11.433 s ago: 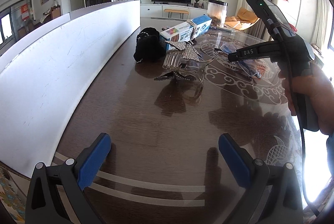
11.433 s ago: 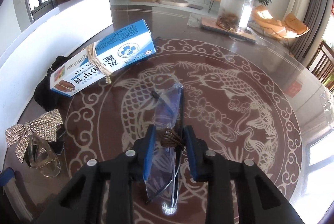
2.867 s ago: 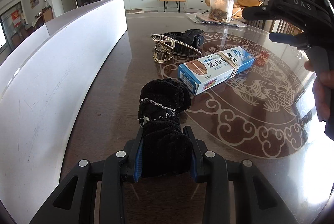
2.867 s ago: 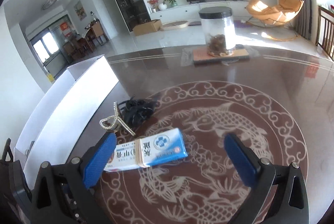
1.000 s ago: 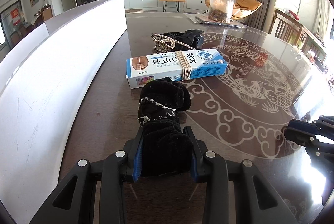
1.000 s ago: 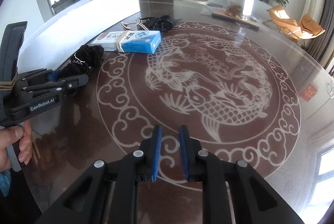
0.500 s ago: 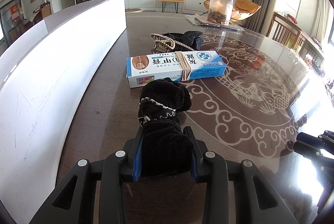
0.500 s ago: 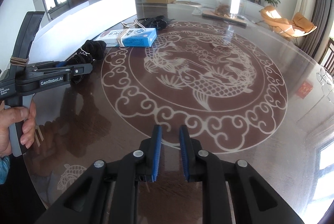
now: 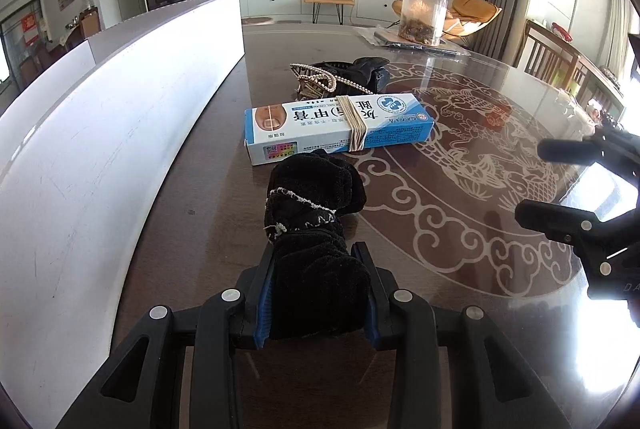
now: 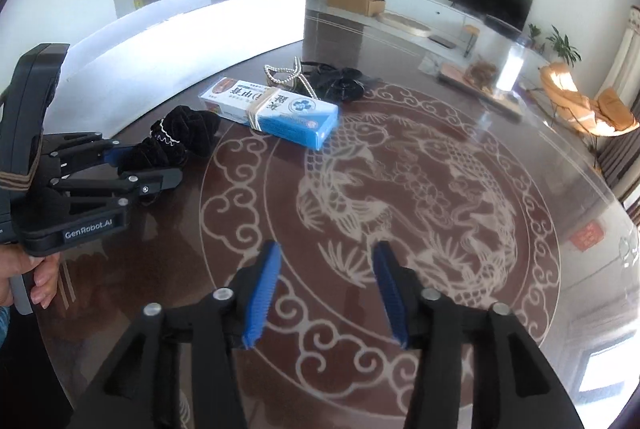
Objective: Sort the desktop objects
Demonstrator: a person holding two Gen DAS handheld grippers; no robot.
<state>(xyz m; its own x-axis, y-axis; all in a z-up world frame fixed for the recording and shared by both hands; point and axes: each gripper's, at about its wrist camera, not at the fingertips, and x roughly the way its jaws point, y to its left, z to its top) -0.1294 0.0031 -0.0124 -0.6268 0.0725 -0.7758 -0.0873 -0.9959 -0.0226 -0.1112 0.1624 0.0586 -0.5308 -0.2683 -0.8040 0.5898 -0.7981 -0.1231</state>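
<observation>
While the left gripper is clenched on a black velvet scrunchie edged with a thin white trim, its blue pads press into the fabric from both sides and the far end of the scrunchie rests on the glass-topped table, whose dark surface carries a pale fish-and-cloud pattern. Just beyond the scrunchie lies a long blue-and-white ointment box with a tan rubber band wrapped around its middle; the scrunchie's tip appears to touch the box's near edge. Behind the box sit a pearl-trimmed hair claw and a black hair accessory, close together. A tall white board curves along the left side of the table. Farther back stands a clear jar with a black lid. The right gripper hovers over the patterned centre of the table, released, its blue pads spread apart with nothing between them. From its view the left gripper sits at the left, holding the scrunchie beside the box.
</observation>
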